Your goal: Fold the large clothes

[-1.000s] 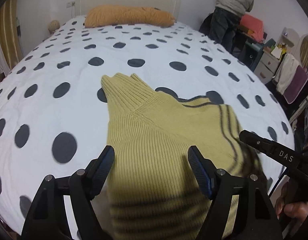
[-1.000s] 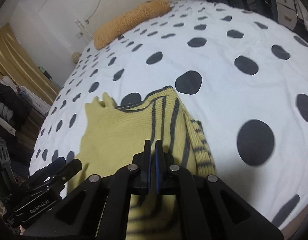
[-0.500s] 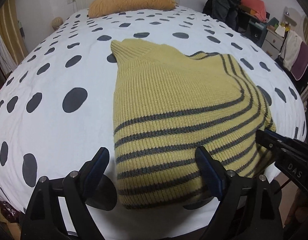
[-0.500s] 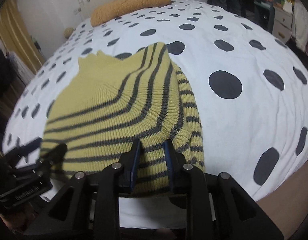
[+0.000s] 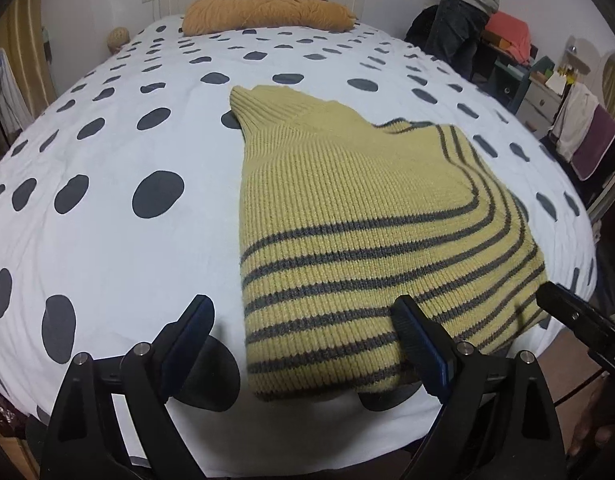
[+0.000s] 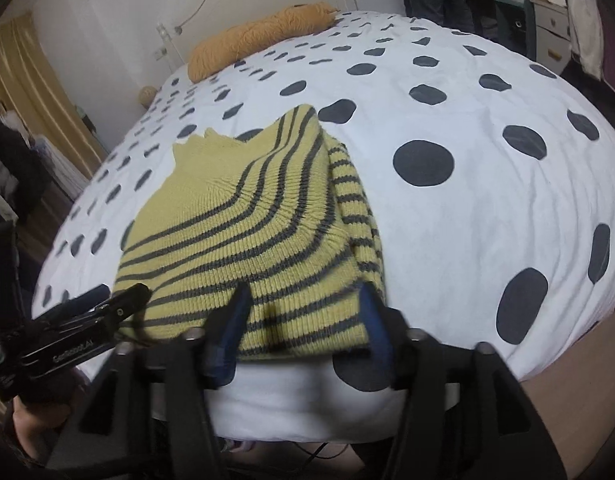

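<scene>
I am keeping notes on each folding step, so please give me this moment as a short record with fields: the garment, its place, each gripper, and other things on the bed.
garment: yellow sweater with grey stripes, folded, lying flat
place: near edge of the polka-dot bed cover
left gripper: open, pads clear of the knit, holding nothing
right gripper: jaws opening, sweater's near edge between them, not gripped
other on bed: orange pillow at the headboard
background: a person standing by a desk at the far right

A yellow knit sweater with dark grey stripes (image 5: 379, 248) lies on a white bed cover with dark spots (image 5: 107, 240); an orange fuzzy pillow (image 5: 267, 14).
</scene>
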Motion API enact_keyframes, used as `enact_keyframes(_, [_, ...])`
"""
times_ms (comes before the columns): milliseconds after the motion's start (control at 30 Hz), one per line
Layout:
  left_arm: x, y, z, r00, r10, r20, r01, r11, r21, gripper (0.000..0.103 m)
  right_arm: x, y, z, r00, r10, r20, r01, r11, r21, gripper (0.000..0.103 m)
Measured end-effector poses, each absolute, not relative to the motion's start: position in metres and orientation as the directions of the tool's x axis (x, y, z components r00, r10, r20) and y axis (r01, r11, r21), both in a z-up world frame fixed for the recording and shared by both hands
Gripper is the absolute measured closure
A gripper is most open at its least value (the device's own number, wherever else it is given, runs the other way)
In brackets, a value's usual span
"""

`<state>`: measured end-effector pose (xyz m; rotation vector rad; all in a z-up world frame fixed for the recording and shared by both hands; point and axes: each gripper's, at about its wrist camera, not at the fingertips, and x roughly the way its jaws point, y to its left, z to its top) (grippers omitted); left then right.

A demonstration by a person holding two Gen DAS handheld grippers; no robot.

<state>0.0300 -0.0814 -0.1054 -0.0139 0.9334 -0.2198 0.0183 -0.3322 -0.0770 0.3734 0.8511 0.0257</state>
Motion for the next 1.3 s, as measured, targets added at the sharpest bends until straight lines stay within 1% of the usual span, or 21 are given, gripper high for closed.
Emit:
enact_keyframes(33, [0.036, -0.073, -0.1, 0.576, -0.23, -0.784, 0.188, 0.971, -0.147, 0.01, 0.014, -0.336, -0.075, 0.677, 0.165, -0.717, 0.135, 0.93, 0.342, 0.027])
enact_keyframes(100, [0.052, -0.057, -0.092, 0.583, -0.264, -0.769, 0.176, 0.964, -0.198, 0.008, 0.005, -0.348, -0.075, 0.715, 0.221, -0.663, 0.125, 0.893, 0.432, 0.025])
enact_keyframes(133, [0.068, -0.046, -0.09, 0.579, -0.285, -0.764, 0.166, 0.958, -0.232, 0.001, 0.002, -0.353, -0.077, 0.722, 0.26, -0.641, 0.12, 0.866, 0.486, 0.022])
enact_keyframes(233, [0.121, -0.036, -0.098, 0.492, -0.419, -0.763, 0.208, 0.908, -0.365, 0.001, 0.002, -0.374, -0.106, 0.697, 0.408, -0.59, 0.156, 0.717, 0.68, 0.021])
enact_keyframes(300, [0.154, -0.04, -0.107, 0.435, -0.466, -0.771, 0.214, 0.885, -0.414, 0.001, 0.003, -0.38, -0.129, 0.683, 0.486, -0.545, 0.181, 0.61, 0.771, 0.021])
enact_keyframes(367, [0.179, -0.046, -0.112, 0.418, -0.483, -0.769, 0.224, 0.876, -0.428, 0.001, 0.005, -0.382, -0.152, 0.69, 0.551, -0.469, 0.191, 0.487, 0.852, 0.021])
enact_keyframes(433, [0.207, -0.056, -0.118, 0.4, -0.488, -0.776, 0.245, 0.872, -0.423, 0.001, 0.012, -0.382, -0.166, 0.709, 0.565, -0.421, 0.191, 0.421, 0.887, 0.021])
enact_keyframes(567, [0.243, -0.074, -0.134, 0.328, -0.497, -0.803, 0.285, 0.863, -0.417, 0.001, 0.04, -0.374, -0.185, 0.699, 0.579, -0.42, 0.211, 0.394, 0.895, 0.021])
enact_keyframes(633, [0.252, -0.087, -0.143, 0.298, -0.472, -0.83, 0.32, 0.869, -0.379, 0.001, 0.051, -0.369, -0.187, 0.702, 0.593, -0.394, 0.197, 0.371, 0.908, 0.015])
enact_keyframes(733, [0.258, -0.092, -0.145, 0.296, -0.515, -0.804, 0.366, 0.839, -0.403, 0.002, 0.063, -0.365, -0.179, 0.711, 0.581, -0.395, 0.174, 0.399, 0.9, 0.014])
enact_keyframes(767, [0.259, -0.09, -0.143, 0.303, -0.531, -0.791, 0.364, 0.832, -0.419, 0.005, 0.063, -0.364, -0.177, 0.72, 0.576, -0.388, 0.162, 0.405, 0.9, 0.015])
enact_keyframes(800, [0.26, -0.087, -0.141, 0.308, -0.551, -0.776, 0.363, 0.822, -0.439, 0.014, 0.061, -0.361, -0.175, 0.729, 0.566, -0.384, 0.148, 0.417, 0.897, 0.02])
enact_keyframes(833, [0.26, -0.085, -0.141, 0.312, -0.54, -0.782, 0.366, 0.827, -0.426, 0.028, 0.06, -0.359, -0.174, 0.735, 0.559, -0.384, 0.136, 0.433, 0.891, 0.028])
enact_keyframes(867, [0.26, -0.085, -0.14, 0.321, -0.524, -0.789, 0.37, 0.836, -0.404, 0.035, 0.058, -0.357, -0.175, 0.738, 0.562, -0.373, 0.119, 0.435, 0.892, 0.032])
enact_keyframes(933, [0.26, -0.081, -0.14, 0.343, -0.521, -0.782, 0.382, 0.838, -0.39, 0.056, 0.055, -0.36, -0.177, 0.745, 0.571, -0.346, 0.1, 0.417, 0.903, 0.044])
enact_keyframes(967, [0.259, -0.078, -0.139, 0.346, -0.53, -0.774, 0.373, 0.835, -0.405, 0.059, 0.056, -0.361, -0.175, 0.743, 0.572, -0.348, 0.096, 0.422, 0.901, 0.046])
enact_keyframes(1033, [0.258, -0.072, -0.133, 0.369, -0.55, -0.75, 0.368, 0.827, -0.425, 0.073, 0.055, -0.359, -0.165, 0.754, 0.554, -0.354, 0.077, 0.46, 0.884, 0.05])
enact_keyframes(1100, [0.257, -0.067, -0.125, 0.394, -0.557, -0.731, 0.373, 0.824, -0.427, 0.079, 0.054, -0.353, -0.148, 0.764, 0.534, -0.362, 0.048, 0.512, 0.857, 0.052])
enact_keyframes(1133, [0.257, -0.066, -0.123, 0.393, -0.559, -0.731, 0.373, 0.823, -0.429, 0.081, 0.055, -0.351, -0.141, 0.77, 0.535, -0.347, 0.03, 0.514, 0.858, 0.052])
enact_keyframes(1267, [0.263, -0.055, -0.124, 0.372, -0.585, -0.72, 0.342, 0.808, -0.48, 0.082, 0.062, -0.347, -0.126, 0.783, 0.531, -0.324, 0.0, 0.521, 0.854, 0.053])
enact_keyframes(1300, [0.266, -0.053, -0.128, 0.362, -0.589, -0.723, 0.333, 0.806, -0.49, 0.079, 0.064, -0.347, -0.128, 0.783, 0.528, -0.329, 0.01, 0.518, 0.855, 0.053])
